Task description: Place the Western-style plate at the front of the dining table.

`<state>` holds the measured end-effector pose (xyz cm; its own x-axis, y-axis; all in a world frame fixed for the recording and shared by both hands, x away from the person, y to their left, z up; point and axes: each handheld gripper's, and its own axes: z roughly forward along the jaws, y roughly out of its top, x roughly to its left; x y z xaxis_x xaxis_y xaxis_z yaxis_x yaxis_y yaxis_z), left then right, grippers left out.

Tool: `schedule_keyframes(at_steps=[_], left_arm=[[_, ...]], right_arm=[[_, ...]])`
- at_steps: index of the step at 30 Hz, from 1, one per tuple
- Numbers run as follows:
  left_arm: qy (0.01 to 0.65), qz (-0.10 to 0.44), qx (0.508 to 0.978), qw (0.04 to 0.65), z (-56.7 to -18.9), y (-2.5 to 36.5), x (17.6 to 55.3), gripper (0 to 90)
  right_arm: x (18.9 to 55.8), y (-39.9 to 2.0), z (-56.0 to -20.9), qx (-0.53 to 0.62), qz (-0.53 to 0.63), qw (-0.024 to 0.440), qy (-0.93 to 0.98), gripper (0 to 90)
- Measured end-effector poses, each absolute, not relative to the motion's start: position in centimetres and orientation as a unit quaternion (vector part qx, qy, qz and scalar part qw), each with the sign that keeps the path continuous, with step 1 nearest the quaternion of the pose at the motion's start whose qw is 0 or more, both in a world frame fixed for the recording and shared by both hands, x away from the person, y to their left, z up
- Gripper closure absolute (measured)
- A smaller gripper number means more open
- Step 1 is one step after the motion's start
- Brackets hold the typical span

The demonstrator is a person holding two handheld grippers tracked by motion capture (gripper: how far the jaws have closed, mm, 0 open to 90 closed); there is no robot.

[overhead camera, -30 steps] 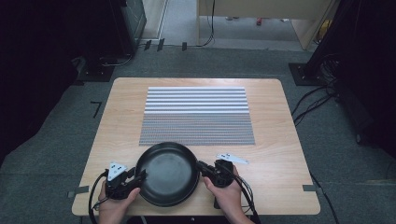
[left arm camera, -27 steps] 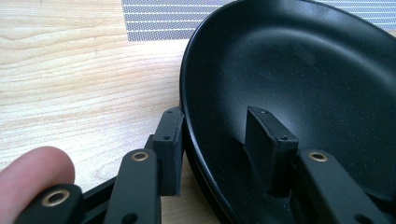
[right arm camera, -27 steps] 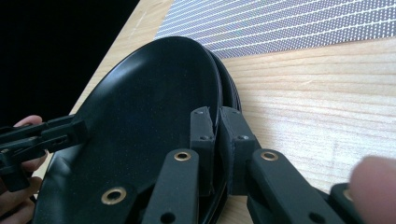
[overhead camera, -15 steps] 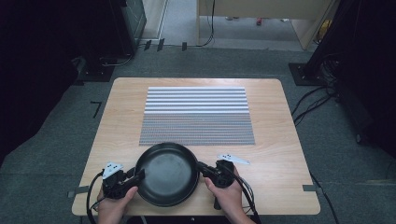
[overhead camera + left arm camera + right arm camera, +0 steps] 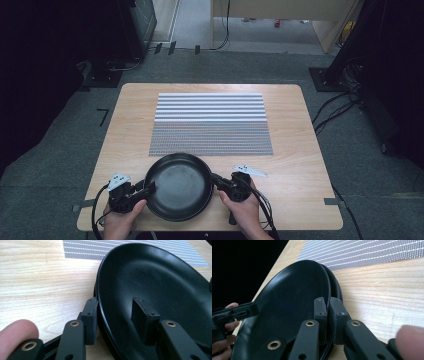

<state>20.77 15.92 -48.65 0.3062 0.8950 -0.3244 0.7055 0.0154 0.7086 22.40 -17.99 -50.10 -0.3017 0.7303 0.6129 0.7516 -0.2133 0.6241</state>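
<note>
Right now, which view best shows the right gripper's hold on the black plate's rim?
The right gripper view: the right gripper pinches the black plate by its rim. The high view shows that gripper small at the rim; the left gripper view shows the plate's far edge.

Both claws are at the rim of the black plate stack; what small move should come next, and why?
Probably close the left claw on the top plate. The right claw already pinches the rim, while the left claw's jaws straddle the rim with a gap on the inner side, having just opened a little.

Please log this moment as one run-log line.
left gripper: open, fingers astride black plate rim | right gripper: shut on rim | plate near table front edge
</note>
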Motion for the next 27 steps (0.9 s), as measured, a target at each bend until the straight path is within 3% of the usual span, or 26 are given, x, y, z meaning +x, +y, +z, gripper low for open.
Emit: schedule_keyframes(at_steps=[21, 27], left_arm=[[0.602, 0.087, 0.655, 0.449, -48.2, 17.7, 20.9, 60.0], [0.6, 0.093, 0.662, 0.439, -48.1, 17.6, 20.9, 53.3]], right_arm=[[22.5, -17.3, -50.7, -0.585, -0.507, 0.054, -0.63, 82.5], [22.7, -16.8, -50.6, -0.578, -0.503, 0.036, -0.641, 81.5]])
